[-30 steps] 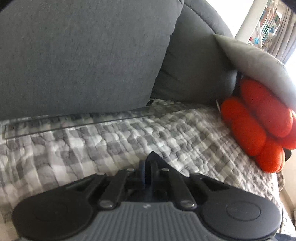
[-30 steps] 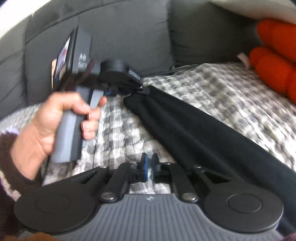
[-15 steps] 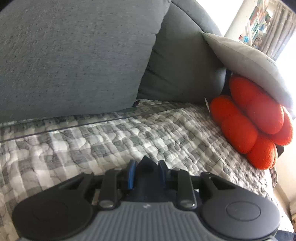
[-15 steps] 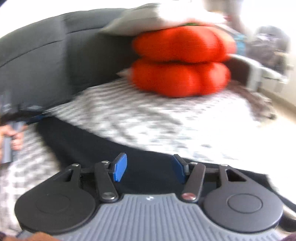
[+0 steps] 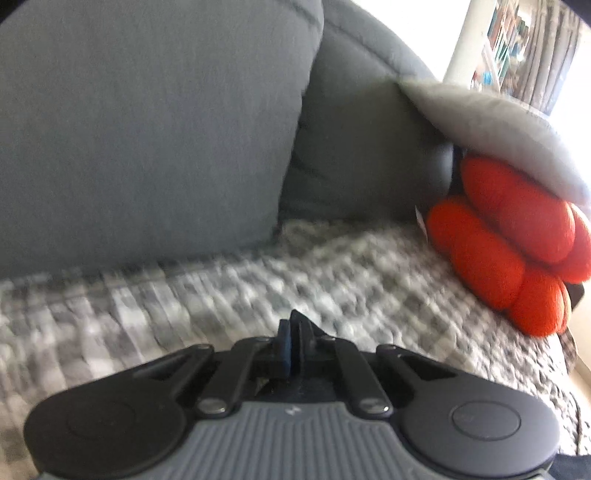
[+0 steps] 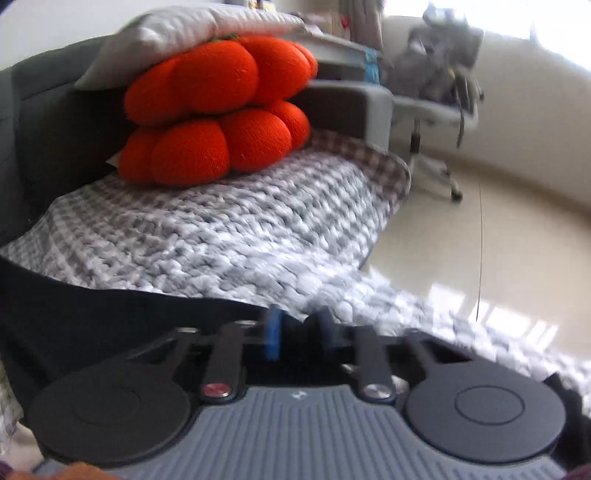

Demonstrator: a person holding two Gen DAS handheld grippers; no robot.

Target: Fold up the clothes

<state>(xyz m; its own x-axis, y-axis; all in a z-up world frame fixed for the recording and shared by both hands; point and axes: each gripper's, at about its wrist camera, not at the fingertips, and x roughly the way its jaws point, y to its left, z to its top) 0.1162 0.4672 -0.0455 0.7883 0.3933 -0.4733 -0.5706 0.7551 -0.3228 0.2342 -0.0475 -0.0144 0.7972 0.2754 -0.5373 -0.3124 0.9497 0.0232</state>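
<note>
The left gripper [image 5: 291,334] has its jaws pressed on a peak of black garment [image 6: 110,317], low over the checked quilt [image 5: 369,269]. The right gripper [image 6: 297,325], jaws a little apart, straddles that cloth's edge; orange cushions [image 6: 218,118] sit beyond, under a grey pillow [image 6: 192,29].

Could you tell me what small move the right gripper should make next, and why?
Probably close the right gripper fully: its jaws are partly apart with the black garment edge between them on the checked quilt, while the left gripper already pinches dark cloth.
</note>
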